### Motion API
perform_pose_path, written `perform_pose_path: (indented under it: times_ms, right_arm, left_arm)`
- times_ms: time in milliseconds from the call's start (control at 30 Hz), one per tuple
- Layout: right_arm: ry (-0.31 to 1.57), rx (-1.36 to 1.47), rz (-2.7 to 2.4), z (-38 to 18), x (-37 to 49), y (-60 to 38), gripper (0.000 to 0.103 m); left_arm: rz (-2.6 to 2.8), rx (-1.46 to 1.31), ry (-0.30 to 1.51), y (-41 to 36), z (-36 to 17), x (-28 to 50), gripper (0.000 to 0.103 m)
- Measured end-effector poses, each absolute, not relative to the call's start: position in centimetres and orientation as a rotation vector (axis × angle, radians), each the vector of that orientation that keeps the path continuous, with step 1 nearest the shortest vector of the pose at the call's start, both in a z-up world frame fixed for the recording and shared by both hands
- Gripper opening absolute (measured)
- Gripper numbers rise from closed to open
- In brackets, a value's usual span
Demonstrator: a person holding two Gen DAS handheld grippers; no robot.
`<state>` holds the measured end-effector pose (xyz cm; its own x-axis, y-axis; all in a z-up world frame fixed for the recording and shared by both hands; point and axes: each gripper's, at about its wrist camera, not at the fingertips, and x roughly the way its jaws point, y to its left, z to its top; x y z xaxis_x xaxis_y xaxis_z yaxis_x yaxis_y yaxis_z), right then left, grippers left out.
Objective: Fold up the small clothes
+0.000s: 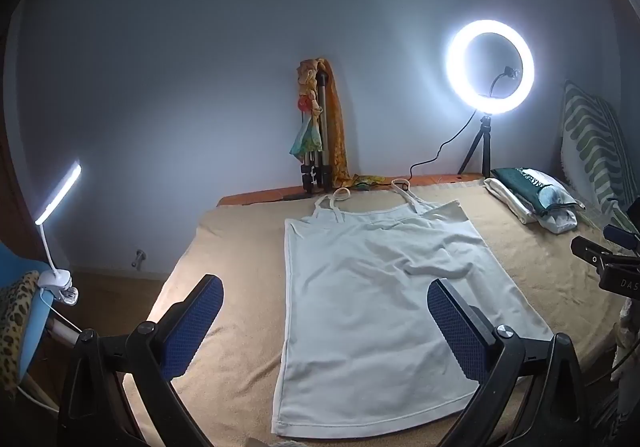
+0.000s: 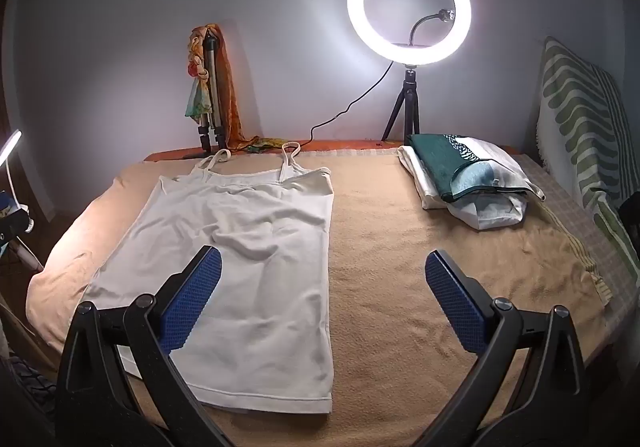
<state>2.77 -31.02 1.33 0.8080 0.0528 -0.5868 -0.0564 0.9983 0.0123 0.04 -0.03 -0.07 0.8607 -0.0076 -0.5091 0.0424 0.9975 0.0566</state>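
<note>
A white strappy camisole (image 1: 372, 307) lies flat and face up on the tan blanket (image 1: 240, 347), straps toward the far wall, hem toward me. It also shows in the right wrist view (image 2: 256, 267), left of centre. My left gripper (image 1: 326, 283) is open and empty, held above the top's lower half, with its blue pads (image 1: 196, 327) spread wide. My right gripper (image 2: 322, 259) is open and empty, above the top's right edge and the bare blanket (image 2: 400, 287). The right gripper's body shows at the right edge of the left wrist view (image 1: 608, 263).
A pile of folded clothes (image 2: 468, 179) sits at the far right of the bed. A lit ring light on a tripod (image 2: 408, 7) and a scarf-draped tripod (image 2: 212, 87) stand by the far wall. A clip lamp (image 1: 56, 207) is at the left. A striped cushion (image 2: 580, 119) is at the right.
</note>
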Motion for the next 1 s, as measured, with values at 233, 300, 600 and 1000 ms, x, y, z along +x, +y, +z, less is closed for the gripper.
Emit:
perform_pose_path:
  times_ms: [233,300,600,1000]
  right_arm:
    - [0.628,-0.009,0.056,1.45,2.66,-31.16,0.103]
    - [0.630,-0.013,0.054,1.45,2.73,-31.09,0.103]
    - [0.624,-0.003,0.058,1.44,2.71,-31.11,0.103]
    - [0.621,-0.008,0.056,1.41,2.72,-31.04,0.103]
  left_arm:
    - [-0.025,0.059,0.545,-0.01,-0.19,0.23,0.103]
    - [-0.024,0.058,0.549,-0.04,-0.16,0.30,0.103]
    - [-0.026,0.047,0.553,0.21,-0.30,0.53,0.103]
    - [-0.022,0.055,0.556,0.07,-0.76,0.60,0.103]
